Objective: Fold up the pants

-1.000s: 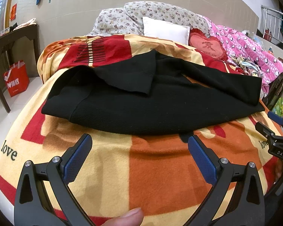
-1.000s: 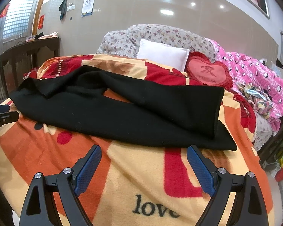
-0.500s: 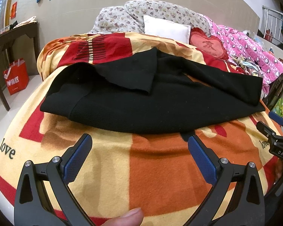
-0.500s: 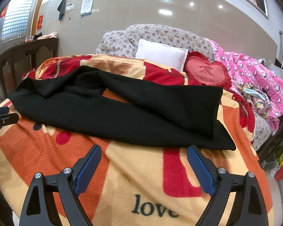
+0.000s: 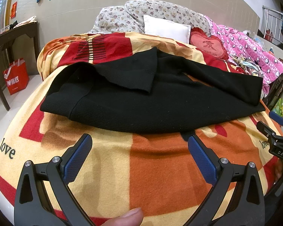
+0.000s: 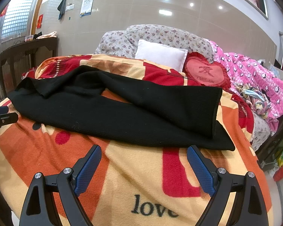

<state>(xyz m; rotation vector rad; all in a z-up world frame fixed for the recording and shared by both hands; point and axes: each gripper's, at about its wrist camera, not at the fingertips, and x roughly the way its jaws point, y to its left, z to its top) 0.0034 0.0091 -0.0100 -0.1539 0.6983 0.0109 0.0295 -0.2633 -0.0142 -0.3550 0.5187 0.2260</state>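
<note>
Black pants (image 5: 141,101) sprawl across blanket (image 5: 160,169) — pillows (image 5: 166,28) beyond.

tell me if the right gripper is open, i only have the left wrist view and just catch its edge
observer: yes, the right gripper is open with nothing between its pads, over bare blanket just short of the pants
operator: do the leg cuffs line up
observer: no, the upper leg's cuff stops short of the lower leg's corner
operator: which end is that gripper facing
observer: the cuff end, its right pad points toward the pants edge near that corner
</note>
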